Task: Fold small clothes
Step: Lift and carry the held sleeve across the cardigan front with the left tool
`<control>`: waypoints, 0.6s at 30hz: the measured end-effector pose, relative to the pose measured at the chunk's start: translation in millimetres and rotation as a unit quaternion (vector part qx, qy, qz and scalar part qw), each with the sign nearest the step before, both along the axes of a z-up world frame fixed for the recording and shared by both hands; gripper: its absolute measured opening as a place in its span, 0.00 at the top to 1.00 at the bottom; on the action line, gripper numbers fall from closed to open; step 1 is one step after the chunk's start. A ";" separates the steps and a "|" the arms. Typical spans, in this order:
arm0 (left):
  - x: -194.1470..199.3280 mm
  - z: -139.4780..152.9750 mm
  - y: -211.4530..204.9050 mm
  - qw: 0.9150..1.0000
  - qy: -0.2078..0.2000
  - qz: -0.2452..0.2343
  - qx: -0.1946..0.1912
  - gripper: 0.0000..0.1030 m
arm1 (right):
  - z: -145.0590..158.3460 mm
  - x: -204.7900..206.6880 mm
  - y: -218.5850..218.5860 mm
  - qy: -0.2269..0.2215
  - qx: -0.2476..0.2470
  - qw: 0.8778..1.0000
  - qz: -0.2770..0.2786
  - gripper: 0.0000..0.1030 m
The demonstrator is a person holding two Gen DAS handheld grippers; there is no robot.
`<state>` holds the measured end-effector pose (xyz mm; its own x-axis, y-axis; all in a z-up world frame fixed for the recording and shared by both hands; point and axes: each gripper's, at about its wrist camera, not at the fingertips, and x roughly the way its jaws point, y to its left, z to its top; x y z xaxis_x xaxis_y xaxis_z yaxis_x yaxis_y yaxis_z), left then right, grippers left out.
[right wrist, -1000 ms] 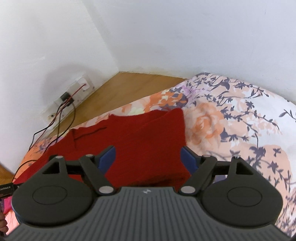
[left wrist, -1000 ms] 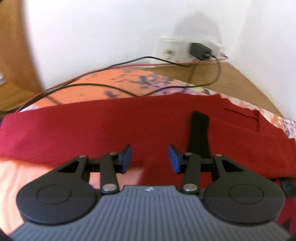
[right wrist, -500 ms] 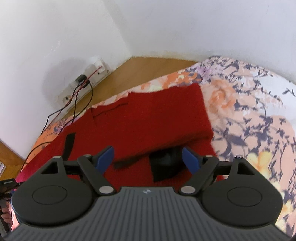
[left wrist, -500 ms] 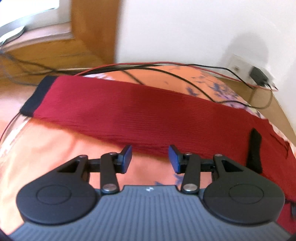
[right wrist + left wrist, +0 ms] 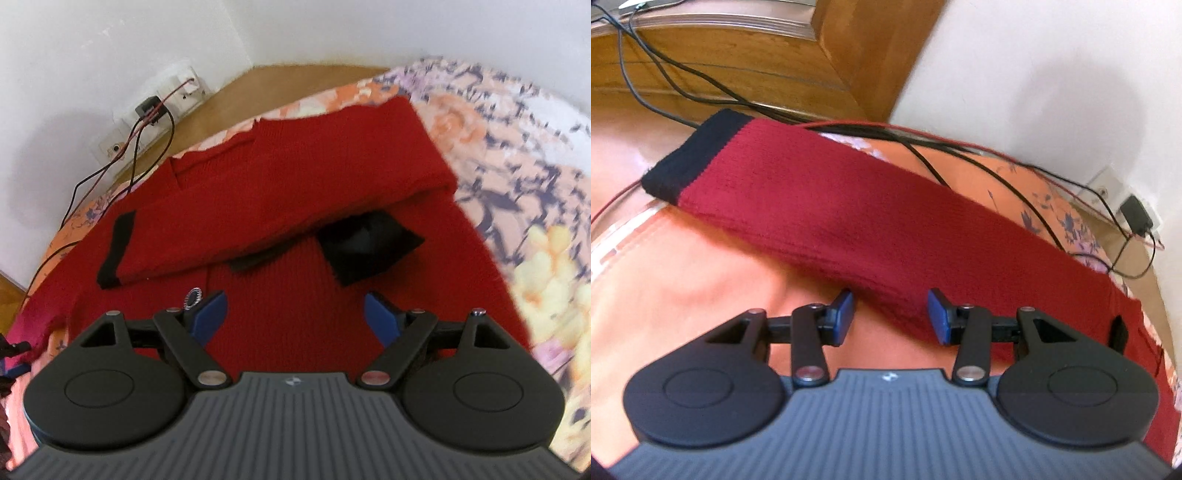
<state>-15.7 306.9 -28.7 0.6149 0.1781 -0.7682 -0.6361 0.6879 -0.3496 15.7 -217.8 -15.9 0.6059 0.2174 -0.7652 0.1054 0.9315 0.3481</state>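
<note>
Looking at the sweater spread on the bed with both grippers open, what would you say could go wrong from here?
1. Black and red cables lie over the far edge of the outstretched sleeve; lifting its black cuff might drag them.
2. The right sleeve is already folded across the body, so a tug from the right gripper could undo it.
3. The left gripper could pinch the bedsheet too.

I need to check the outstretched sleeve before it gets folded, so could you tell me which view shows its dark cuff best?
The left wrist view: the dark cuff lies unobstructed at the end of the red sleeve. The right wrist view doesn't show that cuff, only the sweater's body.
</note>
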 end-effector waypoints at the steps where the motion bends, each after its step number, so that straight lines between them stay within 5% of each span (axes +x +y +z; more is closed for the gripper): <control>1: 1.1 -0.1 1.8 1.000 -0.002 0.003 -0.002 0.56 | -2.6 2.4 2.9 0.005 0.007 1.000 -0.003 0.16; 6: 2.2 -2.8 9.9 1.000 -0.026 -0.004 -0.017 0.47 | -9.6 9.9 15.0 0.016 -0.003 1.000 -0.010 0.16; 18: -7.7 -12.4 30.9 0.992 -0.094 0.035 -0.081 0.47 | -13.9 13.8 18.8 0.009 -0.008 0.999 -0.032 0.14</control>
<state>-23.4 337.8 -41.2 0.7404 0.1098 -0.6631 -0.5936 0.5695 -0.5686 29.5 -198.9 -29.8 0.6040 0.1665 -0.7794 0.1715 0.9279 0.3311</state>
